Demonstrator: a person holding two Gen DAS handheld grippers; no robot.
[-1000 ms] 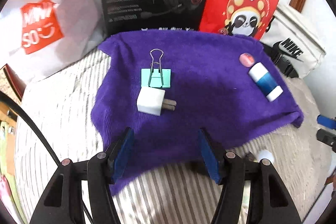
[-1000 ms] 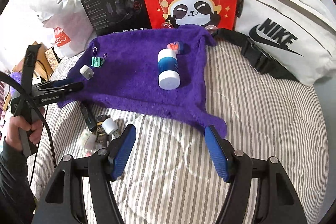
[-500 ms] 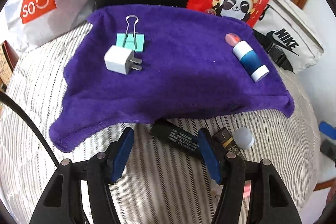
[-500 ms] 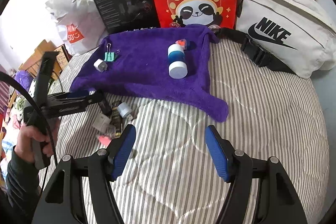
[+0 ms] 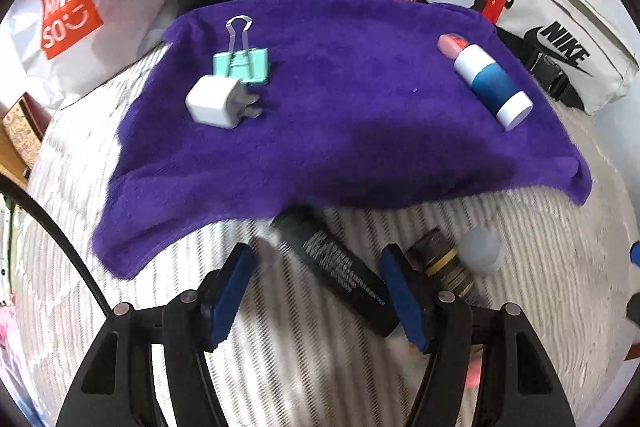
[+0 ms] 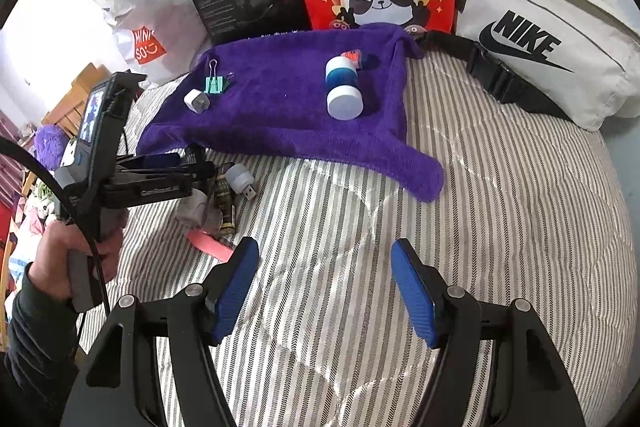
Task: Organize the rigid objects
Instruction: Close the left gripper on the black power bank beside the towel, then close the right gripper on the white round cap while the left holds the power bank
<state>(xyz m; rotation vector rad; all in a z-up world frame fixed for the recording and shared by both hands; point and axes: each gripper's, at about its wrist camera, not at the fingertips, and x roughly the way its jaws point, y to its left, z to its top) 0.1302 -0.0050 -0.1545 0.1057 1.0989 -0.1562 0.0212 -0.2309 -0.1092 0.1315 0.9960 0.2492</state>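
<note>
left gripper closing in on the loose pile

since a second ago the left gripper [image 5: 316,287] is pulling back off the purple towel [image 5: 360,131], fingers apart over the black tube [image 5: 336,267] on the striped bedding [image 6: 500,227]. four items are lying on the towel's far side; the pile beside its near edge is waiting. right gripper [image 6: 324,291] is hovering, fingers apart.

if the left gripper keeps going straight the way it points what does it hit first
Most likely the black tube, lying on the striped bedding between the open left gripper fingers; the purple cloth lies beyond. Depth is unclear.
</note>
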